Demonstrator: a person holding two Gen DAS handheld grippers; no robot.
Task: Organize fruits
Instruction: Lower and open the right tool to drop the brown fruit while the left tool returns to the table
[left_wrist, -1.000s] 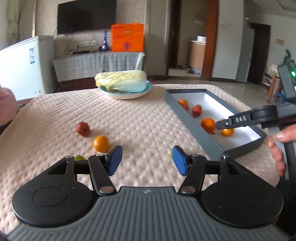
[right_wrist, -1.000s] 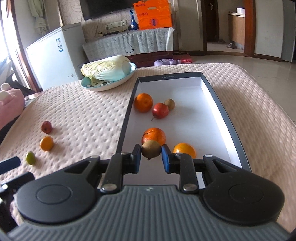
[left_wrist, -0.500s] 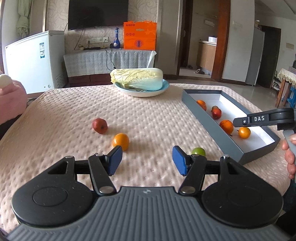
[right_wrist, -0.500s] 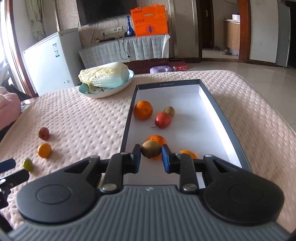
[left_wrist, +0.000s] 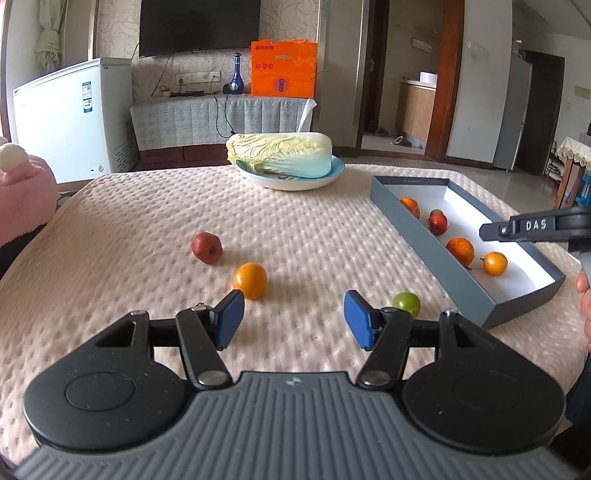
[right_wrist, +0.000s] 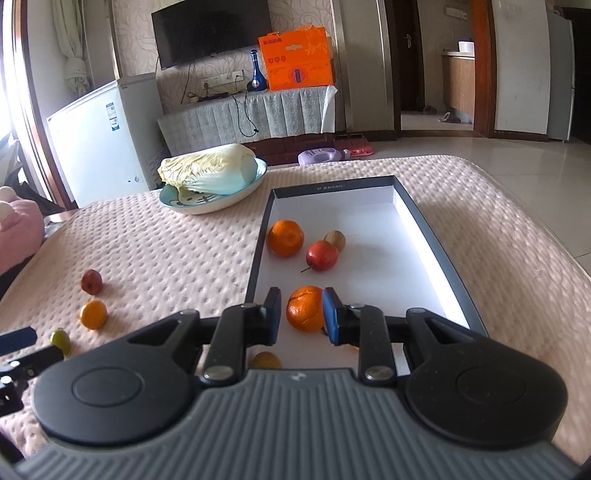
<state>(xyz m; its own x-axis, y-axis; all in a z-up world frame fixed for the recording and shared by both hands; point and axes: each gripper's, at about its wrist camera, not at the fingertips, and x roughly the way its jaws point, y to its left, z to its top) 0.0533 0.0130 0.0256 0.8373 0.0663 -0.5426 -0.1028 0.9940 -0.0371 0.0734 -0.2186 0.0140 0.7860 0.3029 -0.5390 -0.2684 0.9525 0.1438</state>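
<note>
Left wrist view: the left claw (left_wrist: 294, 319) has its blue pads apart with nothing between them, above the pink dimpled bench (left_wrist: 147, 229). A dark red fruit (left_wrist: 207, 248), a smooth round orange (left_wrist: 249, 280) and a small green fruit (left_wrist: 406, 303) lie left of the grey, white-lined rectangular box (left_wrist: 424, 236), the green one nearest it.

Right wrist view: the right claw (right_wrist: 301, 314), over the box's near end, has its pads drawn close. A wrinkled orange (right_wrist: 304, 310) inside the box shows in the gap, and whether the pads pinch it cannot be told. A brown oval fruit (right_wrist: 264, 360) lies inside the box at its near end.
</note>
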